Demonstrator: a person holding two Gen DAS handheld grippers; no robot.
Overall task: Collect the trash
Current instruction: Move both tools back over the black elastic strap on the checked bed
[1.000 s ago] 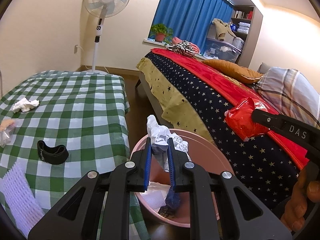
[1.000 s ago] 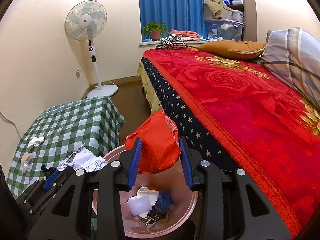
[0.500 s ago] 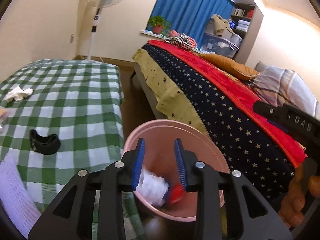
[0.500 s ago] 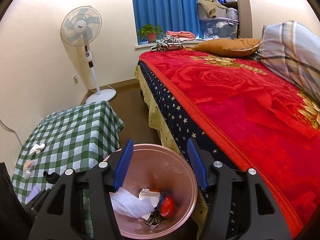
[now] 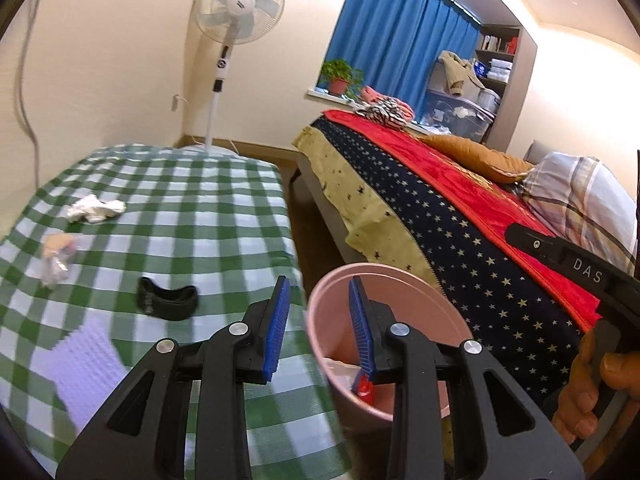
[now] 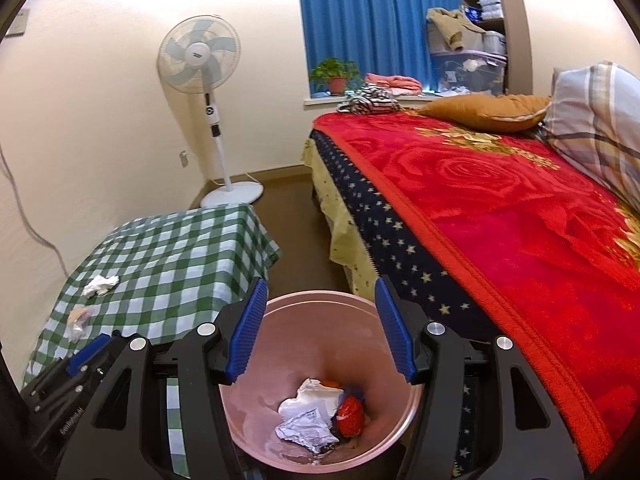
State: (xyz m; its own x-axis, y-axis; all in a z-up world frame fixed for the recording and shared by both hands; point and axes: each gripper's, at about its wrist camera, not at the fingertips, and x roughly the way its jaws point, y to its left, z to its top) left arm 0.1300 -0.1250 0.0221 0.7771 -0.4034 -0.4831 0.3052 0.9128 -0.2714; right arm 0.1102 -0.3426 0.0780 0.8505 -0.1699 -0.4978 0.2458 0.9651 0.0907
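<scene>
A pink bin [image 6: 320, 308] stands on the floor between the checked table and the bed; it also shows in the left wrist view [image 5: 400, 300]. Inside lie crumpled white paper [image 6: 306, 424] and a red bag [image 6: 351, 420]. My right gripper [image 6: 320, 332] is open and empty above the bin. My left gripper [image 5: 320, 328] is open and empty over the table's edge and the bin's rim. On the green checked table [image 5: 192, 200] lie a white tissue wad [image 5: 94, 209], a clear wrapper [image 5: 56, 254] and a black band [image 5: 166, 302]. The tissue [image 6: 100, 284] and wrapper [image 6: 78, 318] also show in the right wrist view.
A white mesh cloth [image 5: 84, 364] lies at the table's near left. The bed with a red blanket [image 6: 520, 208] runs along the right. A standing fan [image 6: 200, 60] is in the far corner. A brown floor strip [image 5: 316, 232] separates table and bed.
Both grippers opened and dropped their loads: the crumpled paper and red bag now lie in the bin. My left gripper has swung left, toward the table.
</scene>
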